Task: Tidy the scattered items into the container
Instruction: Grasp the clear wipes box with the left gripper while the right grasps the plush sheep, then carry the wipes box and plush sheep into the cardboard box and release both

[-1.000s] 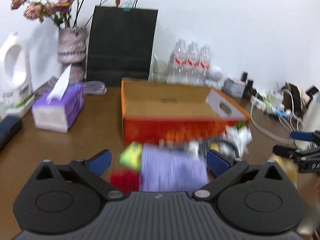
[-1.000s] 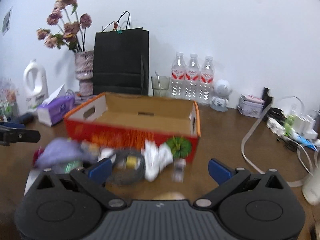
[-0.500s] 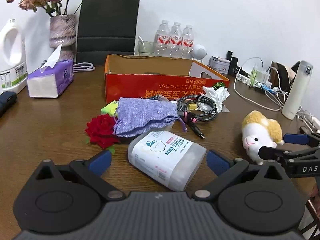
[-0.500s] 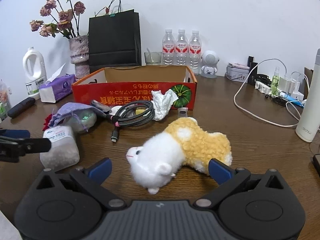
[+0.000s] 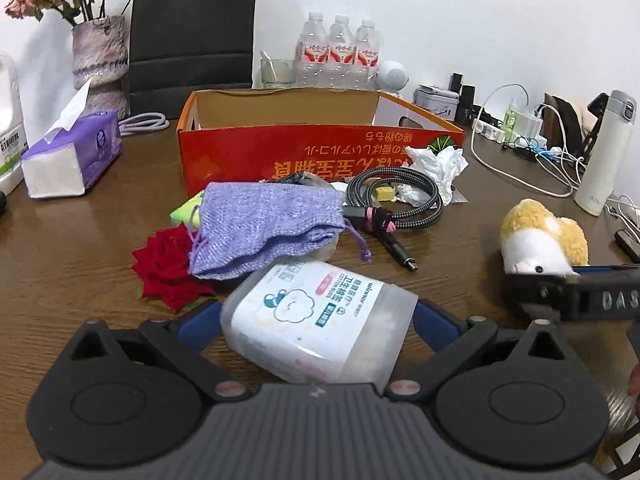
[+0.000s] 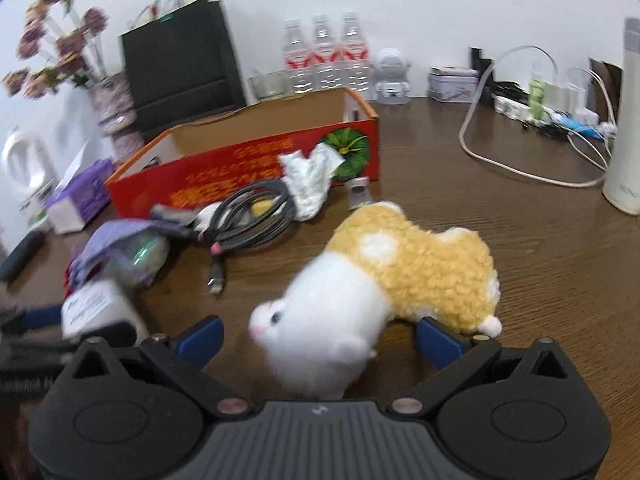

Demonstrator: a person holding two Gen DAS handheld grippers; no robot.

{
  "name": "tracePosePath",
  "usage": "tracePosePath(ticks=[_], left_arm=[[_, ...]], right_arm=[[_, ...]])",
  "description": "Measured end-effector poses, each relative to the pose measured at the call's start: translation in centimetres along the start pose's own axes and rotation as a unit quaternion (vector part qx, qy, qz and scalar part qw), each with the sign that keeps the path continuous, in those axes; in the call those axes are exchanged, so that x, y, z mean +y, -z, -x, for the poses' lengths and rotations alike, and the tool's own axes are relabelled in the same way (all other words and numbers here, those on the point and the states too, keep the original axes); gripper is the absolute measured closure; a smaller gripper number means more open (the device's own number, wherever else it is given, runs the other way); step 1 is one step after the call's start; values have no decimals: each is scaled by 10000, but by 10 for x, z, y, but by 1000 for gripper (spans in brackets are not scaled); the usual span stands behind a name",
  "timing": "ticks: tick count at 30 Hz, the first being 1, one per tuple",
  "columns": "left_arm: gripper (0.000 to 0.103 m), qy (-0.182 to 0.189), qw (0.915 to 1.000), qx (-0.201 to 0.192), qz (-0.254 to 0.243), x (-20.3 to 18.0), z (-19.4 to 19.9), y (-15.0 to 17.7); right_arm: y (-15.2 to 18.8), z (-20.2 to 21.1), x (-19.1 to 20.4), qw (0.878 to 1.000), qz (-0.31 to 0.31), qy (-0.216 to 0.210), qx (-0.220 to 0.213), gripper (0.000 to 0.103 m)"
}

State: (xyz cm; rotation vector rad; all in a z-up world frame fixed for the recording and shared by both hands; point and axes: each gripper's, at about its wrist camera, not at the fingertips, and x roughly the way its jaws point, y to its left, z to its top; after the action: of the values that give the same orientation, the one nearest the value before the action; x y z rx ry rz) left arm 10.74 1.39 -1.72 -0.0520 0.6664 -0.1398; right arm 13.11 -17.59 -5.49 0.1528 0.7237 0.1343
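My left gripper (image 5: 316,326) is open with its jaws on either side of a clear tub of cotton swabs (image 5: 320,324) lying on the table. My right gripper (image 6: 320,334) is open around a white and yellow plush toy (image 6: 384,276). The orange cardboard box (image 5: 320,148) stands open behind the pile; it also shows in the right wrist view (image 6: 240,160). Before it lie a purple knit pouch (image 5: 264,224), a red rose (image 5: 168,268), a coiled braided cable (image 5: 396,200) and a crumpled tissue (image 5: 436,168).
A purple tissue pack (image 5: 72,156), a vase (image 5: 100,60) and a black paper bag (image 5: 192,32) stand at the back left. Water bottles (image 5: 340,56) stand behind the box. Chargers and cables (image 5: 528,136) and a white flask (image 5: 604,152) are at the right.
Both grippers have moved forward and down: the swab tub now sits between the left jaws and the plush toy between the right jaws.
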Motion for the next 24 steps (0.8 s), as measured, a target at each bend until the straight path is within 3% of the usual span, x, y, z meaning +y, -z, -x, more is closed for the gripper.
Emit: tracePosePath(ticks=[3,5,7,8,15,24], left_arm=[[0,-18,9999,35,138,-3,-3,2],[1,-29,9998,40,214,-5,-5,3],[3,-66,9997,3,242,-6,-5,3],[3,-73,9996,-13,260,-6,-5,3],[9,-83,9993,-177,317,-6,2,8],[13,-58,9973,-729,108,-6,41,28]], right_arm=[[-5,-5,-3,9998,-25,71,-178,3],[-7,-10,-4,9997,21,177,-185,14],[-8,-13,-9,9997,13,187,-153,36],[-7,-14,-11,9998,12,173,-120,42],[6,-6,-18,9988,463,51,-146,47],[20,17,-32,9980,362,-306,-423,51]])
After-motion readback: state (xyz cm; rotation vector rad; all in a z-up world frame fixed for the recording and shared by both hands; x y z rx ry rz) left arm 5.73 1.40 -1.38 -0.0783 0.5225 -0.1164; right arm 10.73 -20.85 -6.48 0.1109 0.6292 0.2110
